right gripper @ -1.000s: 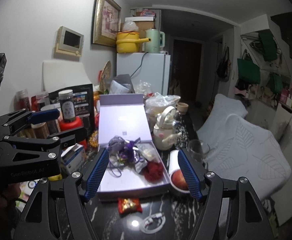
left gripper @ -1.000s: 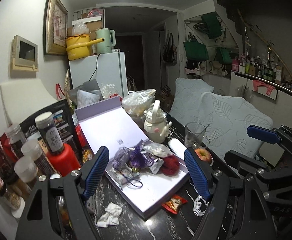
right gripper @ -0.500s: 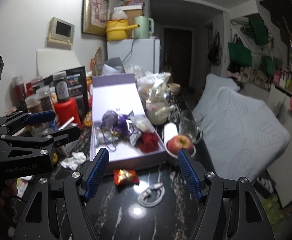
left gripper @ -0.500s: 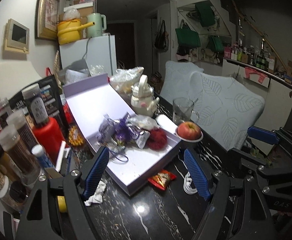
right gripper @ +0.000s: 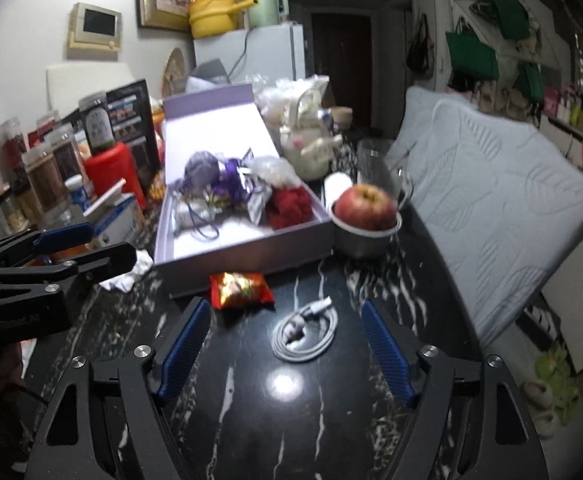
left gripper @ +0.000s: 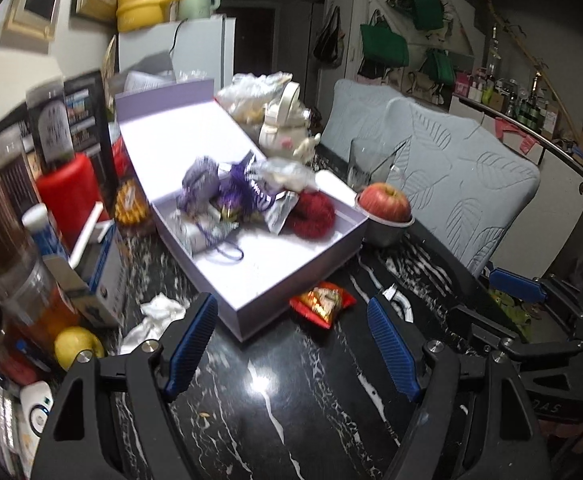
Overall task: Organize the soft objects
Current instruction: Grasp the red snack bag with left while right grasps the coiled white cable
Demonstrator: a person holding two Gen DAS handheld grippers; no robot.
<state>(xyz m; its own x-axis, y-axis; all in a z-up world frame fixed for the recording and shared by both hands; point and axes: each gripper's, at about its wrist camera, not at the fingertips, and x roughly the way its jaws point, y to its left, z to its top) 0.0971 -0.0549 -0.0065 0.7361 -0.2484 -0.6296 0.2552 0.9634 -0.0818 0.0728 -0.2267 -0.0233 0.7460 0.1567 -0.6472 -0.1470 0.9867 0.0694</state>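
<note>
The black marble table (right gripper: 299, 420) carries an open lilac box (right gripper: 247, 248), with a red snack packet (right gripper: 241, 289) just before it, a coiled white cable (right gripper: 305, 332) nearby, an apple bowl (right gripper: 365, 236) beside its right corner and crumpled tissue (left gripper: 157, 314) left.

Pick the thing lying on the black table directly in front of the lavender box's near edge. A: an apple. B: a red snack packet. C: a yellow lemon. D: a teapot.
B: the red snack packet lies on the dark table just before the lavender box, while the apple sits in a metal bowl to the box's right.
</note>
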